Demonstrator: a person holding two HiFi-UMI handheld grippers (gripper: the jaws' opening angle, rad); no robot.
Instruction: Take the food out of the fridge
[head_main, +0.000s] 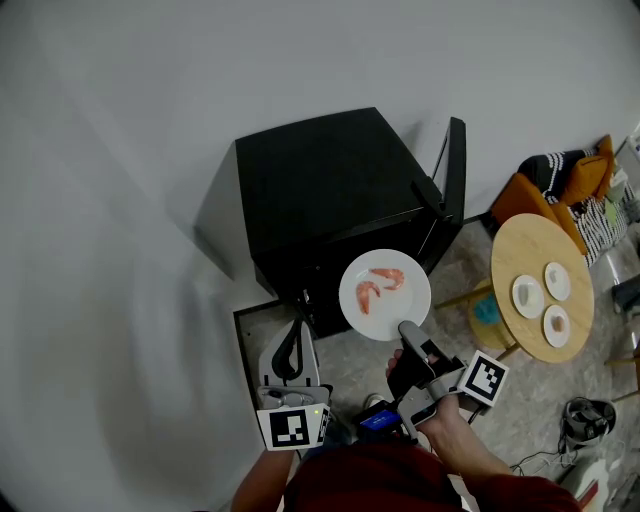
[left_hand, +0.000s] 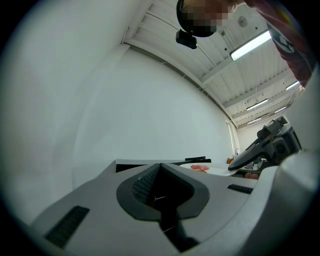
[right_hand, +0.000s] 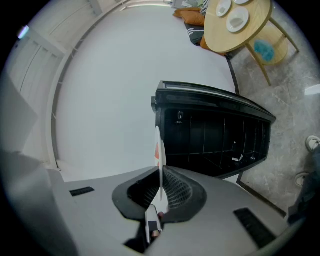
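Note:
A white plate (head_main: 385, 293) carrying pink shrimp (head_main: 380, 285) hangs in front of the black fridge (head_main: 330, 195), whose door (head_main: 455, 165) stands open to the right. My right gripper (head_main: 408, 333) is shut on the plate's near rim. In the right gripper view the plate (right_hand: 158, 165) shows edge-on between the pads, with the fridge's dark open interior (right_hand: 215, 137) behind it. My left gripper (head_main: 290, 362) hangs low at the left of the plate, shut and holding nothing. In the left gripper view the shrimp plate (left_hand: 202, 169) and the right gripper (left_hand: 265, 147) appear to the right.
A round wooden table (head_main: 545, 285) with three small white dishes stands to the right, also in the right gripper view (right_hand: 235, 20). Orange and striped cushions (head_main: 575, 190) lie behind it. A white wall (head_main: 150, 150) runs behind and left of the fridge. The floor (head_main: 520, 410) is grey stone.

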